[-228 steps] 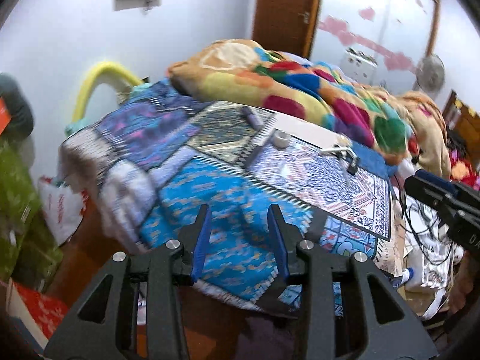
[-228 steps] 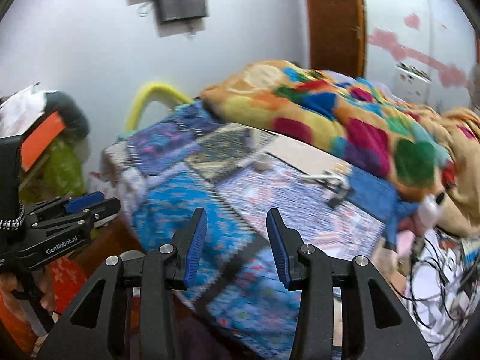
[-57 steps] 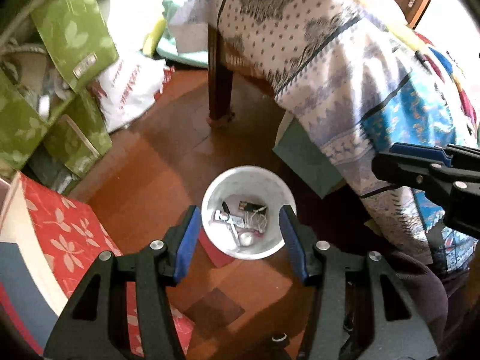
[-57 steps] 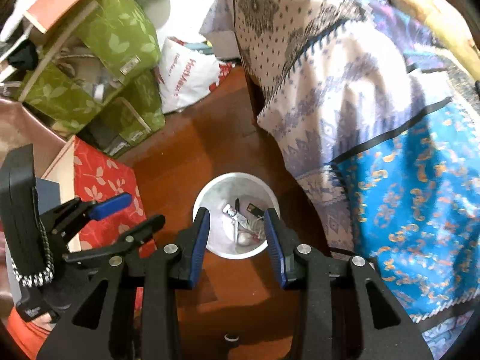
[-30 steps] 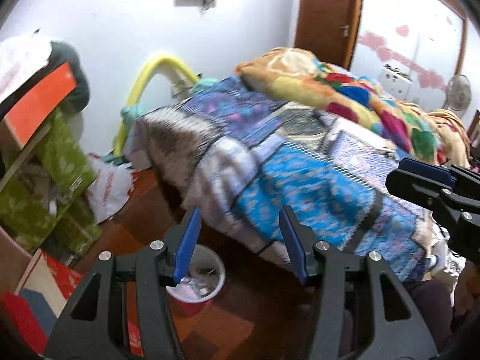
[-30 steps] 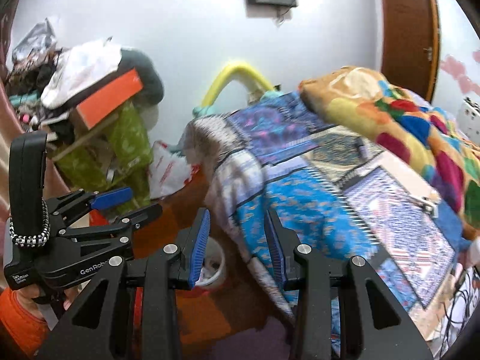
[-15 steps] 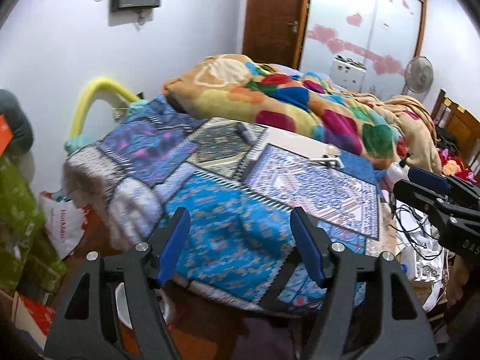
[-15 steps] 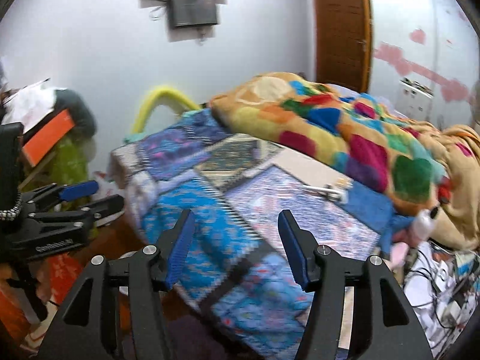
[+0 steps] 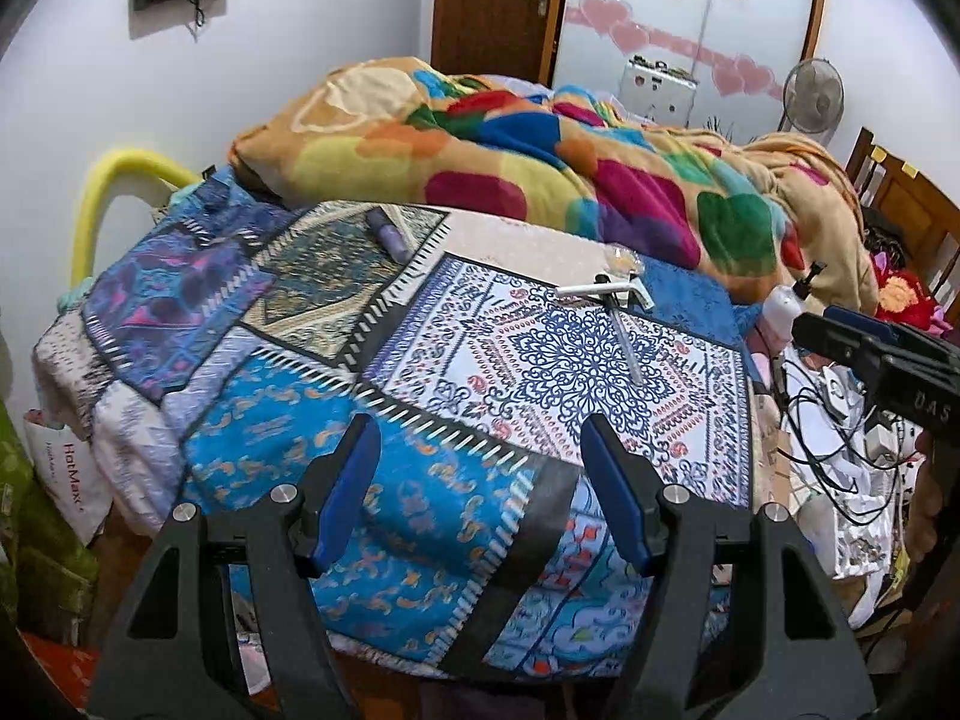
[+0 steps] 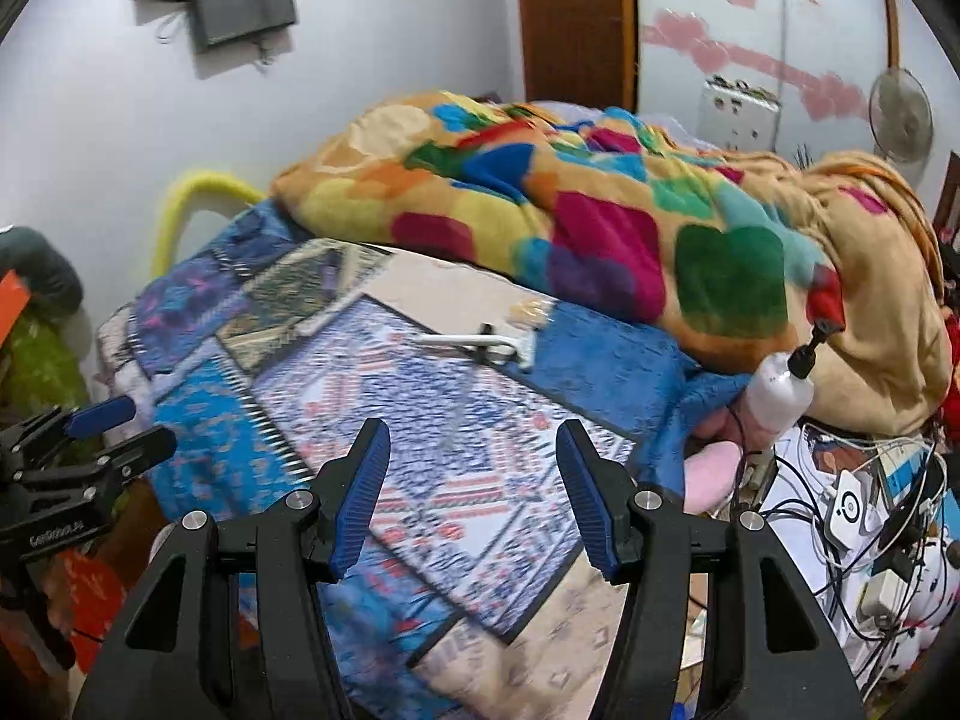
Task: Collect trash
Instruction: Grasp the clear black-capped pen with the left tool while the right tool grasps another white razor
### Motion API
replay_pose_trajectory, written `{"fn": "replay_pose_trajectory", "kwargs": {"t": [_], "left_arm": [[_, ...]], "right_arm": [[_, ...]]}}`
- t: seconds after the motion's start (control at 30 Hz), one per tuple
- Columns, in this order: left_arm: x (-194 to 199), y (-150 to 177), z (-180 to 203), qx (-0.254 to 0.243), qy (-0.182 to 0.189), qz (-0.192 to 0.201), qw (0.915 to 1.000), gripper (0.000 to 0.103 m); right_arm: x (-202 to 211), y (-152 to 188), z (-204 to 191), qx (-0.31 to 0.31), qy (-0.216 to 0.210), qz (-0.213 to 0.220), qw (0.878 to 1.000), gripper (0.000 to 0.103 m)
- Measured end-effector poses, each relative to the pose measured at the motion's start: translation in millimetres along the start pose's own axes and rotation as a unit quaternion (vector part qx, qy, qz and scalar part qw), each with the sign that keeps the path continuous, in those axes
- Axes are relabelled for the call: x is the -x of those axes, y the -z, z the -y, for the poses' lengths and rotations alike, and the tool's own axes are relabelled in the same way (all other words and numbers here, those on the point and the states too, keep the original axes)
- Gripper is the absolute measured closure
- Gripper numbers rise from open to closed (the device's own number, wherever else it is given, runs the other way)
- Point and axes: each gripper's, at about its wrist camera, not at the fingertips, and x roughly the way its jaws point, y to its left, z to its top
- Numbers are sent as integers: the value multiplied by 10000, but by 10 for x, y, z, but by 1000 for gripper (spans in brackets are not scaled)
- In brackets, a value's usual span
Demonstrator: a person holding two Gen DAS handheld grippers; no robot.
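Observation:
Both grippers are open and empty above the near edge of a table draped in a patterned blue cloth (image 9: 420, 480). My left gripper (image 9: 480, 450) faces the cloth's middle; my right gripper (image 10: 471, 456) faces its right half. On the cloth's far side lie a white razor-like piece (image 9: 606, 288), a thin grey stick (image 9: 624, 336), a clear crumpled wrapper (image 9: 624, 258) and a purple tube (image 9: 387, 234). The white piece (image 10: 474, 342) and wrapper (image 10: 528, 309) also show in the right wrist view. The trash bin is out of view.
A colourful blanket (image 9: 540, 168) is piled behind the cloth. A white bottle (image 10: 780, 396) and tangled cables (image 10: 870, 510) lie at the right. Green bags (image 9: 24, 516) and a white bag (image 9: 66, 480) stand at the left. A yellow tube (image 9: 114, 174) curves by the wall.
Both grippers swung up from the white bin on the floor to face the tabletop, and their jaws have opened wider. The bin has dropped out of view.

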Motion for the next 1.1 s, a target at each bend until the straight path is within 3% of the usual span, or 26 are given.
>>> {"fn": "replay_pose_trajectory", "kwargs": {"t": [0.37, 0.5, 0.63, 0.9, 0.97, 1.1], "left_arm": [[-789, -101, 176, 37, 49, -297, 9995, 35], [-1030, -126, 249, -67, 50, -352, 9993, 35], [-1198, -173, 314, -168, 49, -344, 9993, 35], [-1424, -309, 447, -198, 208, -344, 9990, 35], [-1466, -337, 485, -165, 248, -367, 9989, 35], [-1514, -372, 587, -123, 416, -416, 9982, 35]], "right_arm": [[-1026, -98, 384, -521, -77, -680, 9963, 49], [-1283, -191, 400, -519, -86, -649, 9965, 52], [-1504, -306, 405, -352, -33, -636, 9973, 66], [-1757, -340, 349, 8, 9, -681, 9977, 75], [-1763, -340, 342, 57, -9, -648, 9979, 91], [-1757, -345, 394, -58, -130, -601, 9981, 92]]}}
